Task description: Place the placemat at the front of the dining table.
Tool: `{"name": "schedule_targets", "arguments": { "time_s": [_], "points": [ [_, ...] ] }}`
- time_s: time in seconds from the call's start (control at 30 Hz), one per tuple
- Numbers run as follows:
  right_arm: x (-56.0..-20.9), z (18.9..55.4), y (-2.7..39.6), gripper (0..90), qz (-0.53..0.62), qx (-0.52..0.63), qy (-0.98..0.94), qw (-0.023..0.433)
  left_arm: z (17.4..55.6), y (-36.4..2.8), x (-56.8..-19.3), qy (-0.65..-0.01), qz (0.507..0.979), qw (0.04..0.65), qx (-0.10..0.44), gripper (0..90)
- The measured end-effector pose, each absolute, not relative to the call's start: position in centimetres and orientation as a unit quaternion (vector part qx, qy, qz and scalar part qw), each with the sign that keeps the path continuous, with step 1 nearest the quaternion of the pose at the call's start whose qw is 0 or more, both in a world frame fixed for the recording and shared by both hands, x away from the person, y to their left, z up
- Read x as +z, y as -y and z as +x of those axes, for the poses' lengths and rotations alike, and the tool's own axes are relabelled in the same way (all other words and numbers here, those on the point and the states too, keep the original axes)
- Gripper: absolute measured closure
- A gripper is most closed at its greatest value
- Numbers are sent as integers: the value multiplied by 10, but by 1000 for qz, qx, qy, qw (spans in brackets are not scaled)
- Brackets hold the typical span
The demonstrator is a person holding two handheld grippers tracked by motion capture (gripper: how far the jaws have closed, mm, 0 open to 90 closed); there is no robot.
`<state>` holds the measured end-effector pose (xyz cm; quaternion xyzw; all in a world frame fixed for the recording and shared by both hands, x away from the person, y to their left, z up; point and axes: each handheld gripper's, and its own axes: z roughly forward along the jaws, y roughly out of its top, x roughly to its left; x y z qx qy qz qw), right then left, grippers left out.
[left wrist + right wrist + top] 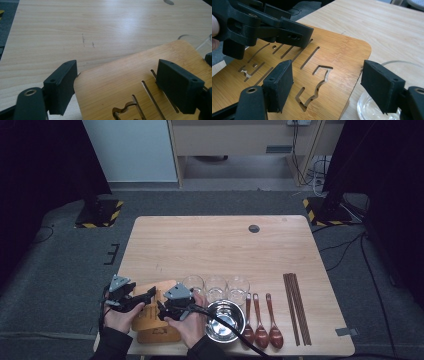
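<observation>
At the table's (pixel 225 240) near left corner, I hold a slotted bamboo board (pixel 150 312) with both tools. My left gripper (pixel 116 82) straddles its left corner, one jaw on the edge, one over the slots; whether the pads press it I cannot tell. My right gripper (pixel 328 86) spans its right edge likewise, just beside three glasses (pixel 216 286) and a steel bowl (pixel 225 320).

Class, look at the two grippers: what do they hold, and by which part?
Both hold the slotted bamboo board: the left gripper spans one end, the right gripper the other.
</observation>
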<state>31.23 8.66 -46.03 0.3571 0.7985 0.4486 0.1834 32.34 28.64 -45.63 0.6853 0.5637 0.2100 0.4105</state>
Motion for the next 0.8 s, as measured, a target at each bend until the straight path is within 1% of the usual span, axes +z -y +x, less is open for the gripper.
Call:
{"name": "schedule_targets", "arguments": {
  "time_s": [0.8],
  "points": [
    [-414, 327, -71, 256, 337, 467, -786, 224, 341, -269, -407, -542, 679, 433, 241, 178]
  ]
}}
